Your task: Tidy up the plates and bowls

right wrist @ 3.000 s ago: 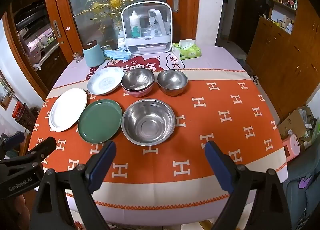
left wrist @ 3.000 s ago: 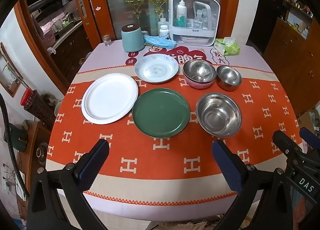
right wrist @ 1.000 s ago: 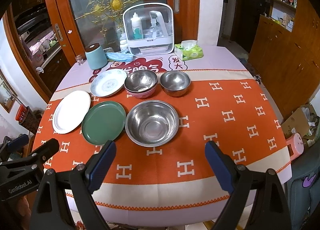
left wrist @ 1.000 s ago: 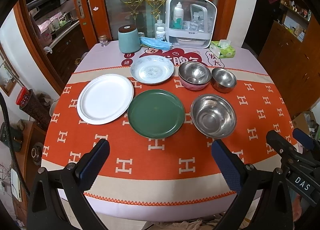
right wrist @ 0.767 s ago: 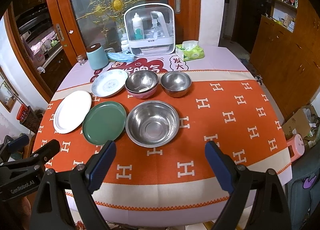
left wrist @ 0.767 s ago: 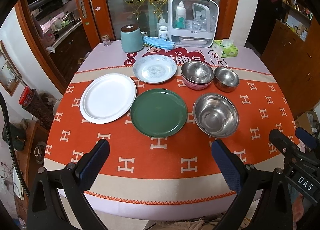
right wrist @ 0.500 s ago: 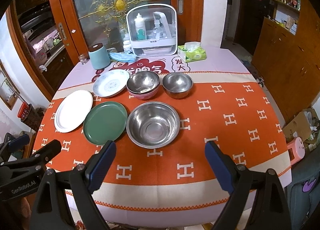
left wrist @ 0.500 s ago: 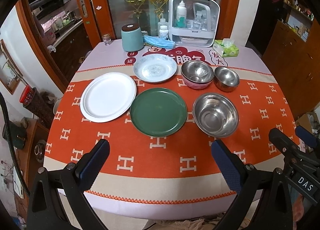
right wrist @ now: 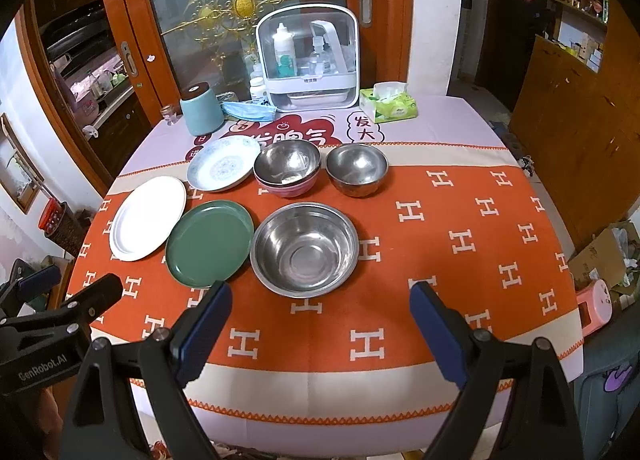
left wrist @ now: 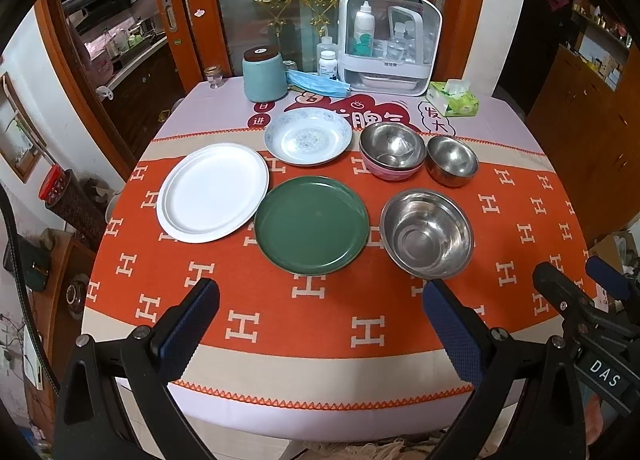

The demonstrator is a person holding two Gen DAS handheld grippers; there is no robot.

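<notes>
Steel first: finding the large steel bowl [left wrist: 427, 232] sitting upright in the near row, just beside the green plate [left wrist: 311, 224] and apart from it by a sliver of cloth. Spotting the white plate [left wrist: 212, 192] to the green one's left, rims nearly touching. Tracking back a row: picking out the patterned plate [left wrist: 308, 136], then a steel bowl nested in a pink bowl [left wrist: 392, 164], then the small steel bowl [left wrist: 452, 160] standing alone at the right end.

Comparing with the last few seconds and finding no dish shifted. Noticing only small drifts of both views, and reading that as hovering and sizing up rather than committing. Judging the task as not yet started: no plates stacked, and only that one bowl nested so far.

Holding the left gripper [left wrist: 319, 296] above the near edge of the orange cloth [left wrist: 320, 336], jaws spread wide and gripping nothing. Keeping the right gripper [right wrist: 320, 294] in much the same spot, equally wide and empty, facing the large bowl.

Glancing outward: teal canister [left wrist: 264, 74], clear storage box [left wrist: 388, 40] and tissue pack [left wrist: 454, 100] along the far edge, well clear of the dishes.
</notes>
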